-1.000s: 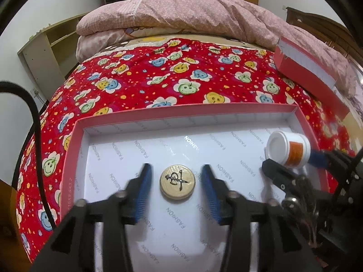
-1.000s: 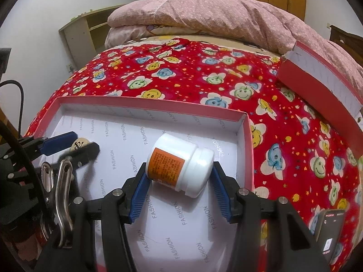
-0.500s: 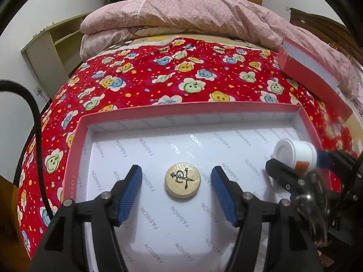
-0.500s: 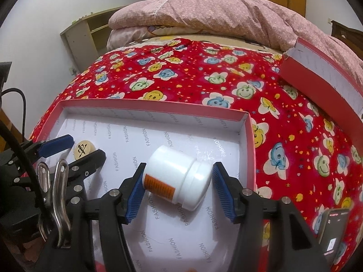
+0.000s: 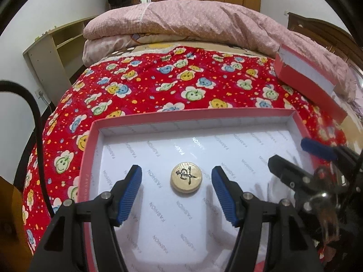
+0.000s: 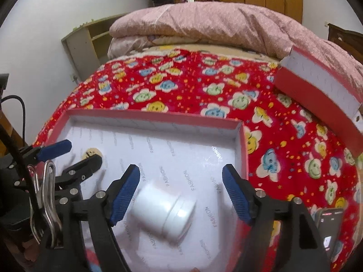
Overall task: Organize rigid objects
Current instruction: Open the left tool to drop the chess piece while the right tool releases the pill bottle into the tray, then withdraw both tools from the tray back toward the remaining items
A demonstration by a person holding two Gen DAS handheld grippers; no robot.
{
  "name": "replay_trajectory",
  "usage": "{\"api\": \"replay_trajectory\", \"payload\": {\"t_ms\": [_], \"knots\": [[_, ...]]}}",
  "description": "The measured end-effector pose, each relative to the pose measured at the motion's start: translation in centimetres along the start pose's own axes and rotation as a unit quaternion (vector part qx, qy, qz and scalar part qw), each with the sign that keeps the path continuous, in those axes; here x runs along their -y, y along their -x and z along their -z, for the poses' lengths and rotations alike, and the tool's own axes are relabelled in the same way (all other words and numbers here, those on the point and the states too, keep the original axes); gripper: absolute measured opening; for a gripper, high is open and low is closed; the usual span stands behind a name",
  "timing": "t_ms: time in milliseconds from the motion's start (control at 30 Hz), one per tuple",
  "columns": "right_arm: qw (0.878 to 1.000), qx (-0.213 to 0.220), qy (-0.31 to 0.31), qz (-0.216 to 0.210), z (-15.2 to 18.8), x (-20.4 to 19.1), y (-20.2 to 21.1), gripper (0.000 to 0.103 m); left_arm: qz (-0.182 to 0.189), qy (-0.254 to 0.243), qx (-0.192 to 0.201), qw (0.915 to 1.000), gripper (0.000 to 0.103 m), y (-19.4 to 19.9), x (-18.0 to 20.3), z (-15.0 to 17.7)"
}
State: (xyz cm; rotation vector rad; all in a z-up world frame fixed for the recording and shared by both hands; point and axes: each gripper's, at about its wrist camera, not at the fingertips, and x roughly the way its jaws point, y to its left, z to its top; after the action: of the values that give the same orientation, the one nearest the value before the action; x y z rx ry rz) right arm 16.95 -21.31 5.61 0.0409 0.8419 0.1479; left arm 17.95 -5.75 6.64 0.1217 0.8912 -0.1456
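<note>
White jar (image 6: 163, 213) blurred, label seemingly hidden.

Two tools are seen: the left tool (image 5: 177, 191) and the right tool (image 6: 181, 190). One wooden game piece (image 5: 186, 177) and one white jar (image 6: 163, 212) are counted inside one open pink box (image 5: 192, 116). One box lid (image 5: 310, 83), one red patterned bedspread (image 5: 158, 83) and one folded pink quilt (image 5: 192, 22) are counted on the bed.
</note>
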Motion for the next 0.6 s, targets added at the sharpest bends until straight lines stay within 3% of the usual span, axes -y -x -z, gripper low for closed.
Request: {"api": "replay_trajectory", "payload": {"t_ms": [600], "knots": [[0.999, 0.033, 0.009, -0.016, 1.6, -2.2, 7.5, 0.077, 0.0, 0.005, 0.04, 0.9992, 0.068, 8.4, -0.7, 2.5]]}}
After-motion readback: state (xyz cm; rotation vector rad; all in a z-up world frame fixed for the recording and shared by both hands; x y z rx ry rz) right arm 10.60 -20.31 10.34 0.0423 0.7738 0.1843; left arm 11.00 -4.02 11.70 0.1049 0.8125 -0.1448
